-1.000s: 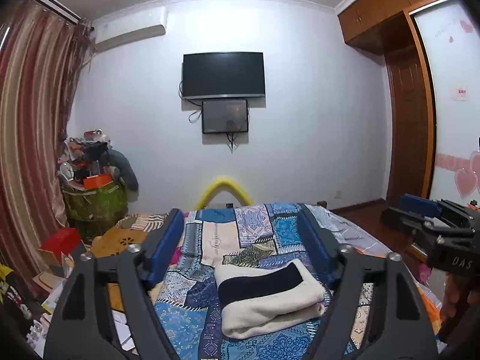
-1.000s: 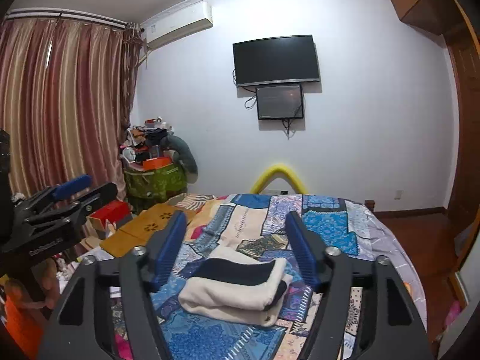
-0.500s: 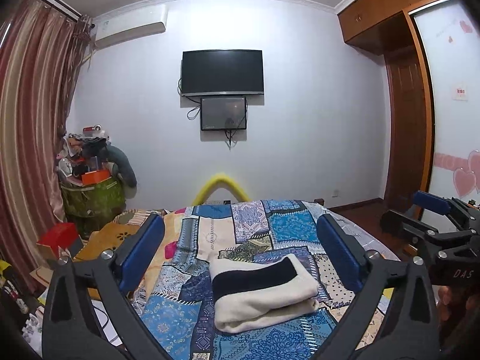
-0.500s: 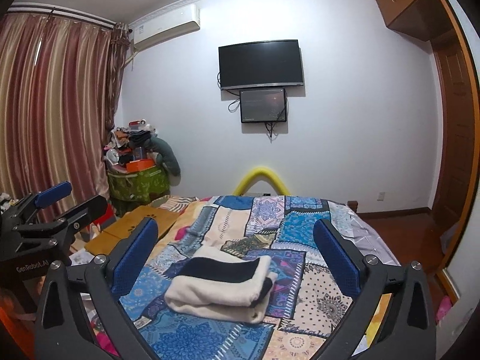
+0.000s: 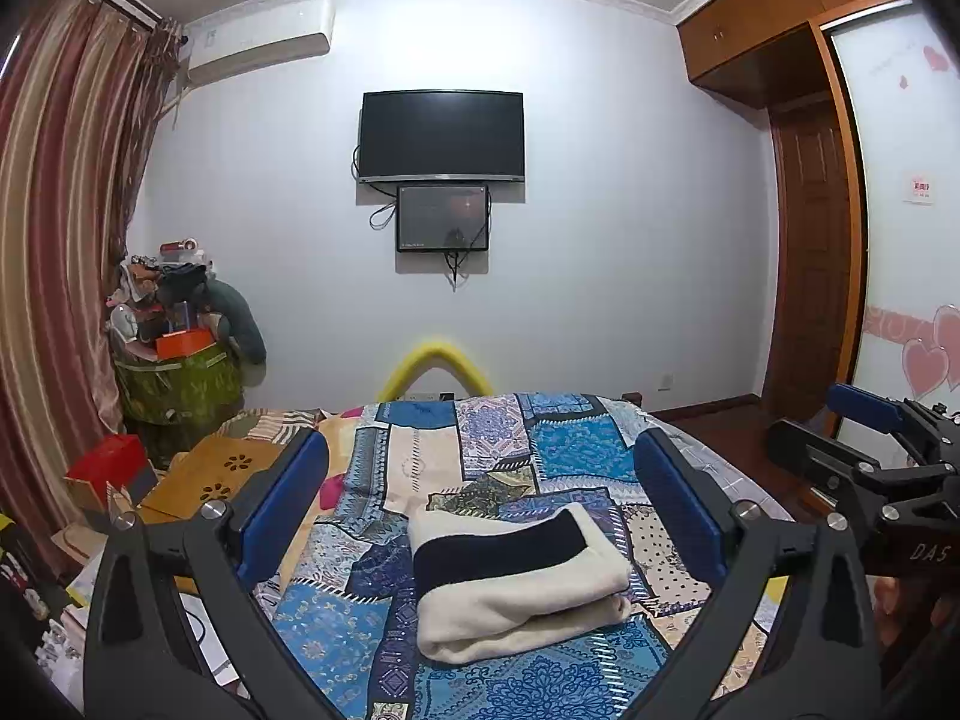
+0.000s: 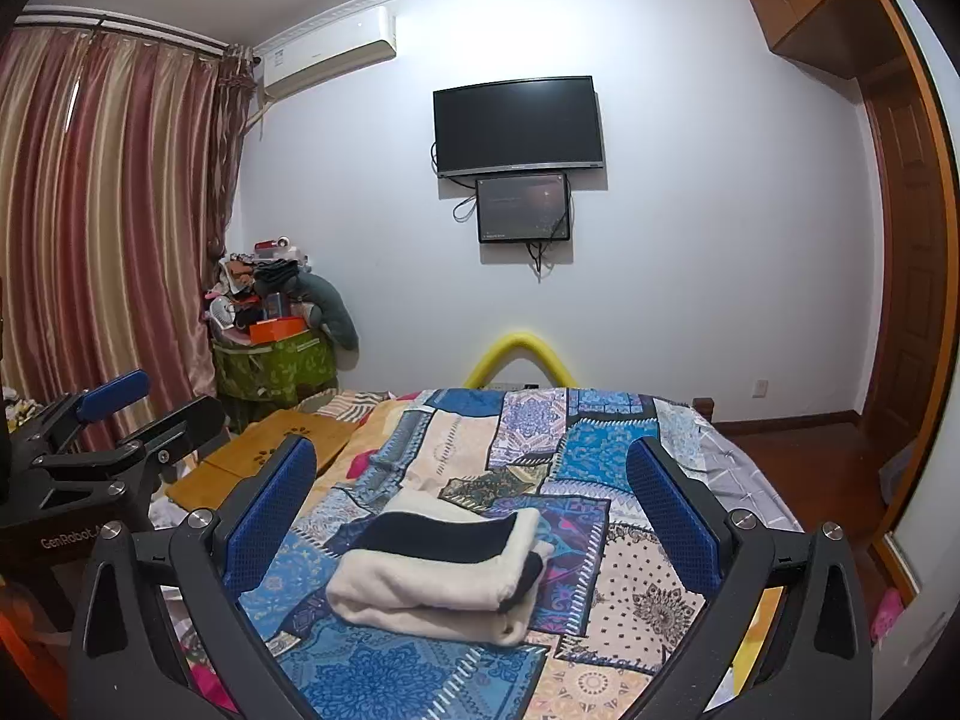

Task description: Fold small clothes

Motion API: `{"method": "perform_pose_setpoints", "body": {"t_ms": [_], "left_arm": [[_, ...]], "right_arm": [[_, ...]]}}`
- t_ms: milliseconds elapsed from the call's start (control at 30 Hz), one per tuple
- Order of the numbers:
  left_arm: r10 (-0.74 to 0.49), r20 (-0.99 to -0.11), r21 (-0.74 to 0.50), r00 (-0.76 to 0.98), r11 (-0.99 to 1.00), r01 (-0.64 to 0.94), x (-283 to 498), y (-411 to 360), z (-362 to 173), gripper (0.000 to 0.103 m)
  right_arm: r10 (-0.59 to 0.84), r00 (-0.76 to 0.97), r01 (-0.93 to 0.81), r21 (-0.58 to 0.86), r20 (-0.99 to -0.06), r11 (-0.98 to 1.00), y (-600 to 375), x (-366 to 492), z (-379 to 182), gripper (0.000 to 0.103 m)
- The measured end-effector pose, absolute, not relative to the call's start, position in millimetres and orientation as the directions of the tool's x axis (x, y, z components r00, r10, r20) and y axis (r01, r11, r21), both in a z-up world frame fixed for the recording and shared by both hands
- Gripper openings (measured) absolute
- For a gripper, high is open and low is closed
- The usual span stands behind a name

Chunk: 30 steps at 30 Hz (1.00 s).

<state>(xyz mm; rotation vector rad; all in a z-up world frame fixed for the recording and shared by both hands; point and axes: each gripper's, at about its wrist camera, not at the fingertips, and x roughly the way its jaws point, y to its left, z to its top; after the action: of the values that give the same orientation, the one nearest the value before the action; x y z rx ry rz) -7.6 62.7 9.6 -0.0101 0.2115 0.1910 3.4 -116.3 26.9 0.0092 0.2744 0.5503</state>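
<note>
A folded cream garment with a dark navy band (image 5: 516,582) lies on the patchwork quilt (image 5: 558,438) of a bed. In the left wrist view my left gripper (image 5: 480,462) stands wide open above and just short of it, blue pads on either side, nothing between them. The right wrist view shows the same folded garment (image 6: 438,576) from the other side, its folded edge toward the camera. My right gripper (image 6: 471,462) is wide open too and holds nothing. Each gripper shows at the edge of the other's view: the right gripper (image 5: 828,426) and the left gripper (image 6: 162,408).
A low wooden table (image 5: 222,468) and a red box (image 5: 108,462) sit left of the bed. A green bin piled with clutter (image 5: 180,384) stands by the curtain. A yellow foam arch (image 5: 438,360) rises past the bed's far end. A wooden door (image 5: 810,264) is on the right.
Both grippers' jaws have spread from partly open to wide open. The folded garment lies where it was. Both views have drifted only slightly.
</note>
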Motion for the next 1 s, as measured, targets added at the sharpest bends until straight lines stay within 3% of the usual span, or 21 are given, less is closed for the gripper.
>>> {"method": "perform_pose_setpoints", "body": {"t_ms": [1000], "left_arm": [[0.168,-0.214,0.000,0.962,0.985,-0.172,-6.7,63.5,9.7,0.103]], "right_arm": [[0.520,0.812,-0.514,0.097,-0.265,0.852,-119.3,5.0,26.4,0.103]]}}
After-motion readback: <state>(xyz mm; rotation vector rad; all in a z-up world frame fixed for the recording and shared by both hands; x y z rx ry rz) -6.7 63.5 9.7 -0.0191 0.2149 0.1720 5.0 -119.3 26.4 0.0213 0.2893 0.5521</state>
